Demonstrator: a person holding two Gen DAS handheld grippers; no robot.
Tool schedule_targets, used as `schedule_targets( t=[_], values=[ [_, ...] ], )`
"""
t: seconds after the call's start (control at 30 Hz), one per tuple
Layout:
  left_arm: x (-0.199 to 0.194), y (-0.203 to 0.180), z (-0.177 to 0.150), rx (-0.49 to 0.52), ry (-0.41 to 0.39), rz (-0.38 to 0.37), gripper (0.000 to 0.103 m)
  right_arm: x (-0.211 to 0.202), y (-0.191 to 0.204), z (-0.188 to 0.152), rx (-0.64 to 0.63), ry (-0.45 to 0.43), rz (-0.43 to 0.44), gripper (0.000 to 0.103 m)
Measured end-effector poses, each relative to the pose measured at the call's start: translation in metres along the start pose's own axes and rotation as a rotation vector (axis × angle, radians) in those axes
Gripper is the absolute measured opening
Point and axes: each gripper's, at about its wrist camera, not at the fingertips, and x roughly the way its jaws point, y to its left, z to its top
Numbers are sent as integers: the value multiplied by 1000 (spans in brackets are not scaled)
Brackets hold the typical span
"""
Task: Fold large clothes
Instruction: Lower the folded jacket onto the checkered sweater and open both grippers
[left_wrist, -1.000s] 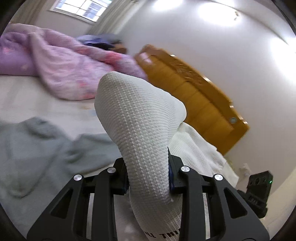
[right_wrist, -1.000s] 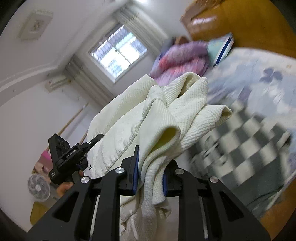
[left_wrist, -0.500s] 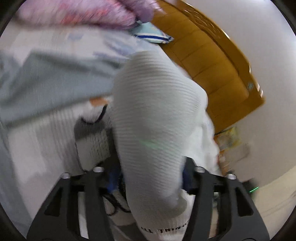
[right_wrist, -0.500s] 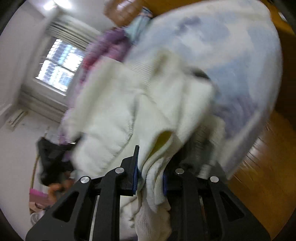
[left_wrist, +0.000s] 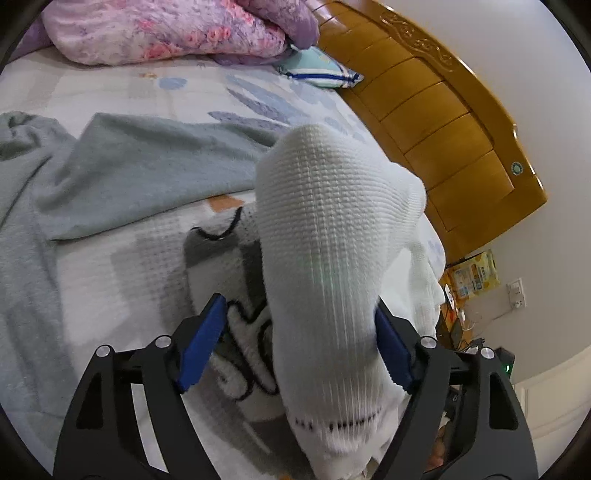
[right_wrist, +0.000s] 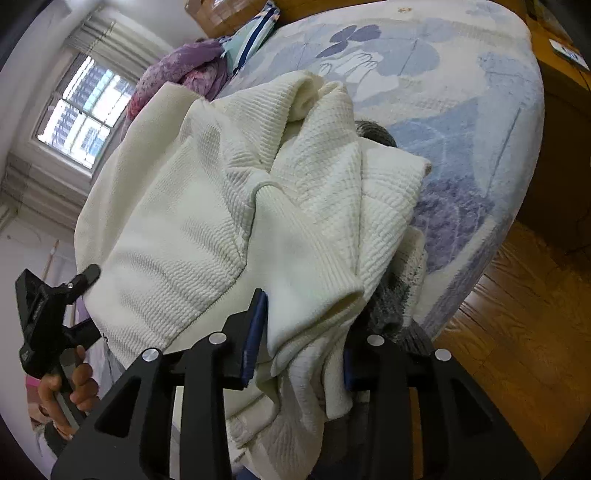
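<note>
Grey blanket (left_wrist: 122, 173) beside white sweater (left_wrist: 332, 236).

The left tool (left_wrist: 295, 343) has just been opening; its blue pads (left_wrist: 201, 341) stand wide, a white knit fold (left_wrist: 328, 258) loose between them over a grey garment (left_wrist: 122, 173) on the bed (left_wrist: 110, 88).

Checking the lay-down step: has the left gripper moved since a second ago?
Yes. The left gripper has tipped down toward the bed; the window has left the view. Its jaws have just been opening around the white garment.
</note>
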Motion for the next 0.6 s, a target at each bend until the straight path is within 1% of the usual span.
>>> schedule_targets(
  t=[0.07, 0.1, 0.13, 0.17, 0.23, 0.27, 0.3, 0.4, 0.6],
  values=[
    [-14, 0, -7, 31, -16, 26, 81, -3, 7, -1, -45, 9, -42, 37],
    [-21, 0, -11, 48, -25, 42, 81, -5, 12, -2, -70, 14, -68, 41],
    [-26, 0, -16, 59, -32, 58, 81, -8, 17, -4, -102, 14, -105, 46],
    [-31, 0, -20, 72, -38, 76, 82, -12, 25, -7, -154, 9, -163, 47],
    [-41, 0, -29, 97, -49, 124, 83, -18, 38, -13, -237, 1, -247, 53],
    [-46, 1, -33, 110, -56, 143, 83, -22, 45, -18, -275, -4, -291, 54],
    [-49, 1, -36, 117, -57, 151, 83, -25, 49, -21, -299, -9, -308, 55],
    [-64, 2, -51, 135, -60, 190, 83, -41, 67, -31, -354, -40, -306, 58],
    [-100, 1, -74, 171, -105, 254, 86, -56, 111, -59, -440, -52, -216, 62]
  ],
)
